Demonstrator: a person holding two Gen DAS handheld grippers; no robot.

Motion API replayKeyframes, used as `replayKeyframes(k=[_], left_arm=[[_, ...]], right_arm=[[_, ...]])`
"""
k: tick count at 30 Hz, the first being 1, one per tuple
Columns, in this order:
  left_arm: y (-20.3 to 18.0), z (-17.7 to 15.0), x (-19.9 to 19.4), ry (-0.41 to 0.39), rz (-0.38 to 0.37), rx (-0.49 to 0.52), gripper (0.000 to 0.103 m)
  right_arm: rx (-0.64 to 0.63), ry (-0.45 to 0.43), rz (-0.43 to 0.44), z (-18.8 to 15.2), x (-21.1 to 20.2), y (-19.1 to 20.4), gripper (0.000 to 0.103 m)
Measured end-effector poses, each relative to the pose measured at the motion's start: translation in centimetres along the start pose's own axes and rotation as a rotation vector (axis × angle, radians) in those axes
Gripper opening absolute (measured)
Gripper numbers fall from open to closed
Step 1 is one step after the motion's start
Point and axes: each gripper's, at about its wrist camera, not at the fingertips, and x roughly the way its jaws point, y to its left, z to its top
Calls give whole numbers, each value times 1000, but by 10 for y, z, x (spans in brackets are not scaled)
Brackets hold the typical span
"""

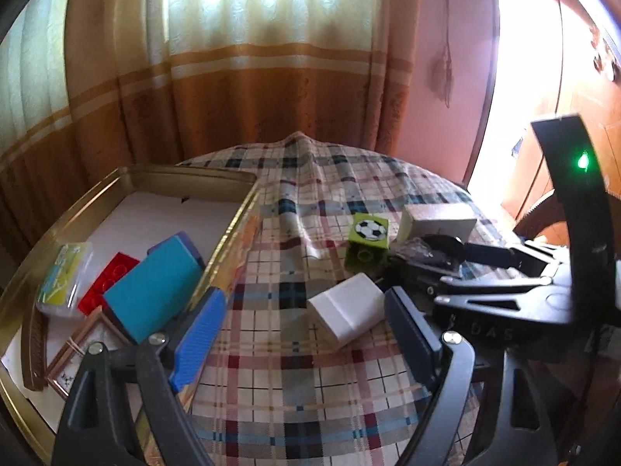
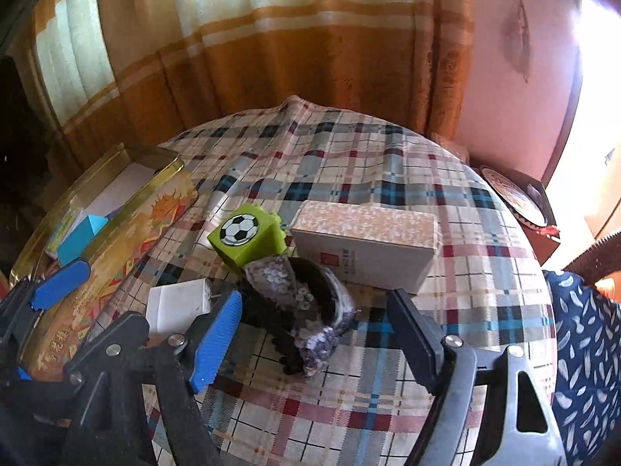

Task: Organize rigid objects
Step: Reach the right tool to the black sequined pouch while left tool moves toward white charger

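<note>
My left gripper is open over the plaid cloth, and a white plug adapter lies between its fingers, clear of both pads. My right gripper is also open, straddling a dark item with purple sequins. The blue pad sits close to that item and the dark pad is apart from it. Just behind them are a green cube with a football print and a pale rectangular box. The gold tin at the left holds a teal box, a red brick and a yellow packet.
A brown comb and a small framed card lie at the tin's near end. The round table's edge curves away on the right, with a dark box beyond it. Curtains hang behind the table.
</note>
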Motion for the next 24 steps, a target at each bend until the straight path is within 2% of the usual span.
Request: replayKeyframes(k=[4,7,8,17,24], left_arm=[[0,-1,1,0,1,3,90],[-2,-1,0,-2,1,13,90],[-2,-1,0,-4,0,15,90],[-11,0,1,0,-46,59,90],[-21,0,16,66,-100,88,89]], right_arm=[[-22,7,-19,5,6,3,79],[-5,39,2,6,14,-1,54],[5,37,6,6,14,-3,51],[47,-35,6,-3,-6,-10,49],[90,-69,-33,-7,-15,-16,49]])
